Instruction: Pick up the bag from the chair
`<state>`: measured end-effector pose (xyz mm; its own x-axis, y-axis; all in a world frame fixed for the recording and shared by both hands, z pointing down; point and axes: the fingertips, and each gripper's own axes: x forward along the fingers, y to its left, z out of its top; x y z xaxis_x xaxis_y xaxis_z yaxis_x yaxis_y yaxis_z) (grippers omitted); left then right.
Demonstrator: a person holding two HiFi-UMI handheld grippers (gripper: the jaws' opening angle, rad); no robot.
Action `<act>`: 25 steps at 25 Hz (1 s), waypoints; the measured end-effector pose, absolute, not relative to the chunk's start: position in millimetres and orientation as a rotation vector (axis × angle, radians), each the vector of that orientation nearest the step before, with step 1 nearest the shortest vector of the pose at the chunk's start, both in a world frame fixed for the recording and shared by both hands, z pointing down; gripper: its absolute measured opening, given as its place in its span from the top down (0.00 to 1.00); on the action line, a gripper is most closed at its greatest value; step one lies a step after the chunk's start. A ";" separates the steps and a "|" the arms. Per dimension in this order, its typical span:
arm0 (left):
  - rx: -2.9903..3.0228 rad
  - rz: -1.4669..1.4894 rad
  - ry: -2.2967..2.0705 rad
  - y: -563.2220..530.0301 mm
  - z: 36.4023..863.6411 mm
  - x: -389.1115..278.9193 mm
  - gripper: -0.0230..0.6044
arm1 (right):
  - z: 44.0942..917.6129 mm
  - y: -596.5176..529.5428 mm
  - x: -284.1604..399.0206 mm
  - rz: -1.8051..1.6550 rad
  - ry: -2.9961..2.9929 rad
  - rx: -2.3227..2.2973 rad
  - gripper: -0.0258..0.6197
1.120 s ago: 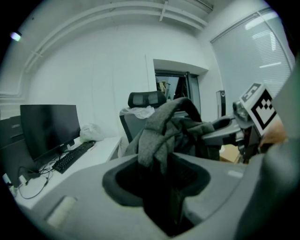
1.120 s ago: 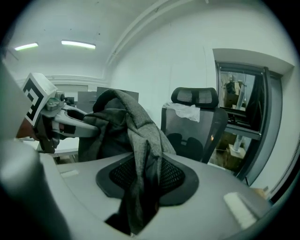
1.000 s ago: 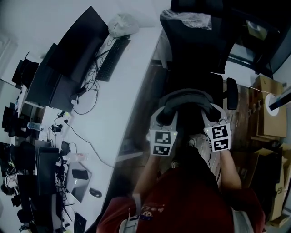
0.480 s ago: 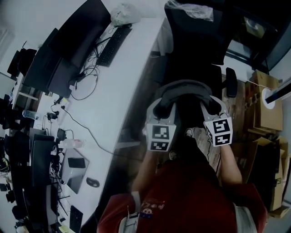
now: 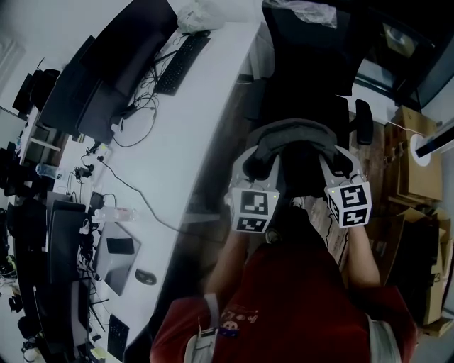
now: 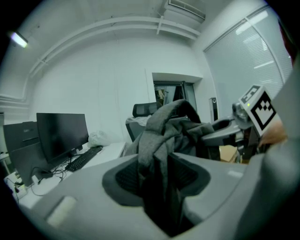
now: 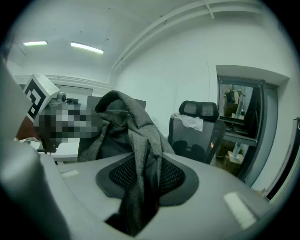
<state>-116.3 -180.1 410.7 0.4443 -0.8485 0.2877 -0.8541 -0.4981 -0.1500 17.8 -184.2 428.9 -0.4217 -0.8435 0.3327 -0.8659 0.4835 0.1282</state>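
A grey fabric bag (image 5: pixel 291 133) hangs stretched between my two grippers, in front of the person's red-shirted body. Its dark lower part (image 5: pixel 298 174) droops between them. My left gripper (image 5: pixel 257 169) is shut on a fold of the bag (image 6: pixel 164 136), which runs down between its jaws. My right gripper (image 5: pixel 333 164) is likewise shut on the bag (image 7: pixel 136 140). The black office chair (image 5: pixel 305 71) stands just beyond, with a clear plastic sheet over its headrest (image 5: pixel 308 13). Bag and grippers hide the seat.
A long white desk (image 5: pixel 177 142) runs along the left with monitors (image 5: pixel 120 64), a keyboard (image 5: pixel 181 62), cables and a white plastic bag (image 5: pixel 195 15). Cardboard boxes (image 5: pixel 411 163) stand at the right. A chair armrest (image 5: pixel 363 122) juts out beside the right gripper.
Both grippers and the bag have shifted slightly up the picture, toward the chair. Both holds are unchanged.
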 end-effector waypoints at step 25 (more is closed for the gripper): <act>2.668 0.523 -1.566 -169.0 401.7 -108.5 0.70 | 421.4 -172.6 25.3 0.080 -2.391 1.464 0.76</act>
